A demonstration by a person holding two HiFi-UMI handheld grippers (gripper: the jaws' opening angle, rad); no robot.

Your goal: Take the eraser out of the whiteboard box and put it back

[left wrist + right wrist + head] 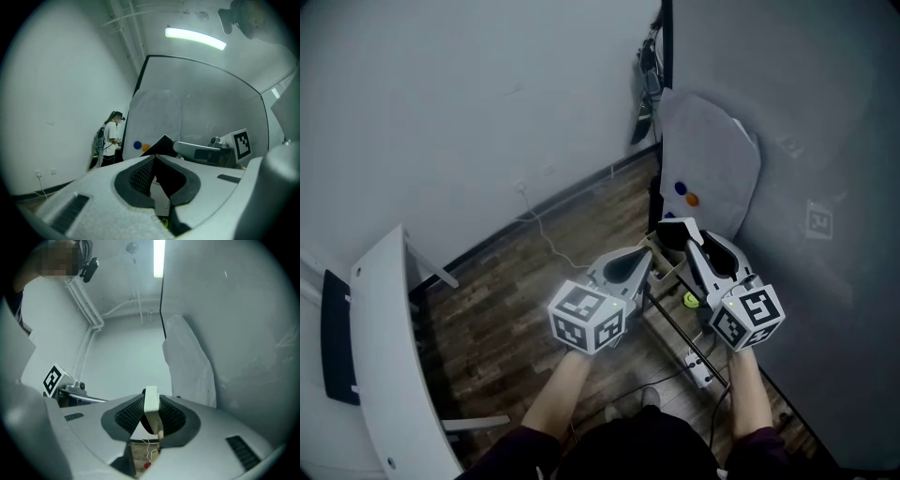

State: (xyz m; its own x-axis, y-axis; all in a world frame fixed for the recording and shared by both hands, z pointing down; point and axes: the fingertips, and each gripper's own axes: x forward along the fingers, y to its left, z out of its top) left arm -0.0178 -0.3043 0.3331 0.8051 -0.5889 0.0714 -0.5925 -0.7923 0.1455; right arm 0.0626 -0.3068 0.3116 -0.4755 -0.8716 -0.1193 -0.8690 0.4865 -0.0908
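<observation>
My right gripper (pixel 152 398) is shut on the eraser (pixel 151 405), a white block standing on edge between the ribbed pads, with a dark underside. In the head view the right gripper (pixel 680 234) is raised beside the grey whiteboard (pixel 806 141), just above a pale box frame (pixel 666 266) at the board's foot. My left gripper (pixel 649 255) sits close to its left. Seen in its own view, the left gripper (pixel 154 158) has its tips together and nothing between them. The right gripper's marker cube (pixel 241 143) shows beyond it.
A white sheet (pixel 712 155) and blue and orange magnets (pixel 685 194) are on the whiteboard. A white table (pixel 389 356) stands at the left, with a cable (pixel 548 239) and a power strip (pixel 698 367) on the wooden floor. A person (pixel 110 138) stands by the far wall.
</observation>
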